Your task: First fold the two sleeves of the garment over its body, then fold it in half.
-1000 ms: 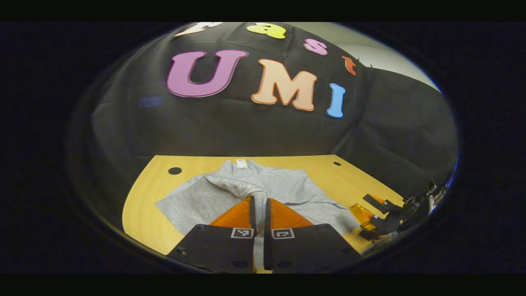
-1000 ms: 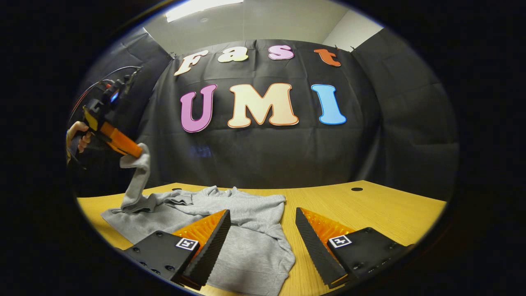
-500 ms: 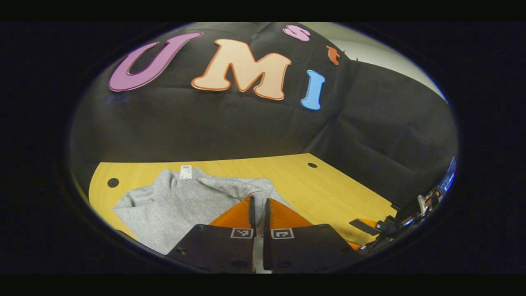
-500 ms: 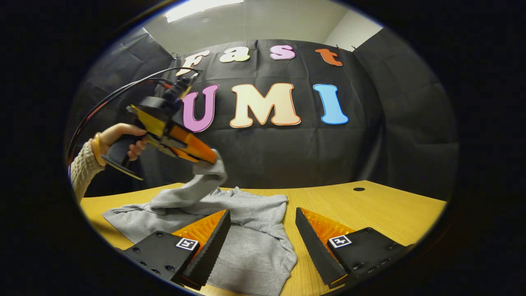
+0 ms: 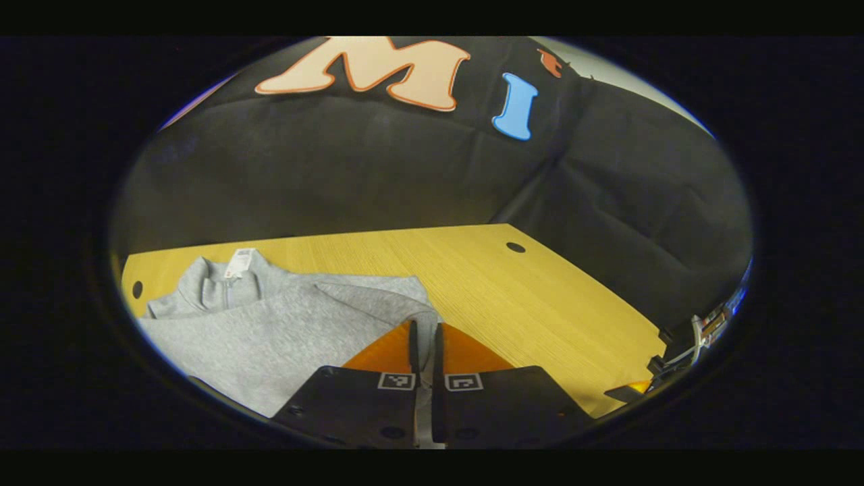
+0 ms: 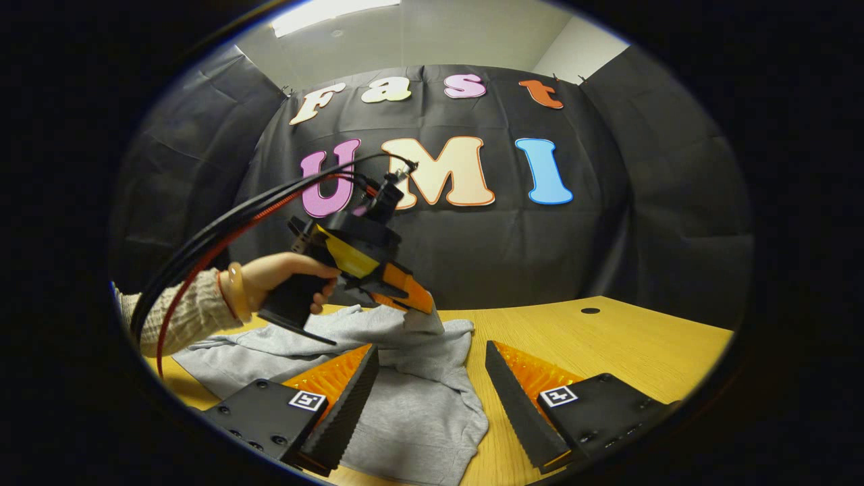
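Note:
A grey zip-neck sweatshirt point(image 5: 270, 327) lies on the yellow wooden table point(image 5: 513, 304), with its collar and white tag at the far left in the left gripper view. My left gripper point(image 5: 423, 337) is shut on the end of one grey sleeve point(image 5: 378, 300), which lies drawn across the body. In the right gripper view that same left gripper point(image 6: 422, 312) holds the sleeve end low over the sweatshirt point(image 6: 418, 398), with a hand point(image 6: 283, 273) on its handle. My right gripper point(image 6: 432, 378) stands open above the near part of the garment, with nothing between its fingers.
Black cloth walls close the booth behind and to the right. Black and red cables point(image 6: 223, 229) arc from the left gripper to the left. Bare tabletop point(image 6: 641, 344) with a round cable hole point(image 6: 590, 310) stretches to the right of the garment.
My left gripper has carried the sleeve from high at the left, rightward and down across the sweatshirt's body. The right gripper has stayed still and open.

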The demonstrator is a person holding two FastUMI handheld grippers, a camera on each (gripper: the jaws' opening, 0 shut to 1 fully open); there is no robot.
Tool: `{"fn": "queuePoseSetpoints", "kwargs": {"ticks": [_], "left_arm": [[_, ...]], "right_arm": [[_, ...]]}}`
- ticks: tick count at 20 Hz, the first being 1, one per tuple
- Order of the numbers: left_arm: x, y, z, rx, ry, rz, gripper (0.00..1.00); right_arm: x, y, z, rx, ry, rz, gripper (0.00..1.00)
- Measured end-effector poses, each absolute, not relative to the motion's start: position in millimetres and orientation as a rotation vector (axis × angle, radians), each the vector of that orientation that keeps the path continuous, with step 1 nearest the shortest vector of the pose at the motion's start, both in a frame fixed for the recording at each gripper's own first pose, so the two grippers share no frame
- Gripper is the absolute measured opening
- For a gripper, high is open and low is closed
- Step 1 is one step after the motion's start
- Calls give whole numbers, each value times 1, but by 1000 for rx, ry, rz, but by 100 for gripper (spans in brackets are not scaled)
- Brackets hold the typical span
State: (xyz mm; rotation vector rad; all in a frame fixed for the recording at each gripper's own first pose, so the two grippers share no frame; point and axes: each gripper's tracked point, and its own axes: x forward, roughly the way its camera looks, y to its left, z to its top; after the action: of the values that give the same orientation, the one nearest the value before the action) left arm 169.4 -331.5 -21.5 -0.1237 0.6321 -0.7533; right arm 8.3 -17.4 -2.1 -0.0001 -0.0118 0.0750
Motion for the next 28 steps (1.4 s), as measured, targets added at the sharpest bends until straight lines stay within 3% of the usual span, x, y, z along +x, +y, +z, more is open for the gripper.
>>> {"fn": "queuePoseSetpoints", "kwargs": {"ticks": [2, 6, 7, 8, 13, 15, 19, 28], "left_arm": [[178, -333, -33, -118, 637, -733, 0], [180, -339, -46, -99, 657, -743, 5], [181, -339, -43, -95, 652, -750, 12], [179, -337, -40, -94, 641, -755, 10], [201, -287, 27, -6, 429, -660, 100], [196, -253, 65, 21, 328, -625, 94], [160, -176, 106, 26, 218, -589, 94], [45, -38, 74, 92, 277, -508, 95]], "right_arm": [[8, -18, -1, 0, -12, 75, 99], [7, -18, -2, 0, -12, 75, 99], [7, -18, -3, 0, -12, 75, 99], [7, -17, -2, 0, -12, 75, 99], [9, -18, -3, 0, -12, 75, 99], [8, -18, -2, 0, -13, 74, 99], [9, -18, -3, 1, -13, 75, 99], [2, -2, -3, 76, 90, 142, 99]]}}
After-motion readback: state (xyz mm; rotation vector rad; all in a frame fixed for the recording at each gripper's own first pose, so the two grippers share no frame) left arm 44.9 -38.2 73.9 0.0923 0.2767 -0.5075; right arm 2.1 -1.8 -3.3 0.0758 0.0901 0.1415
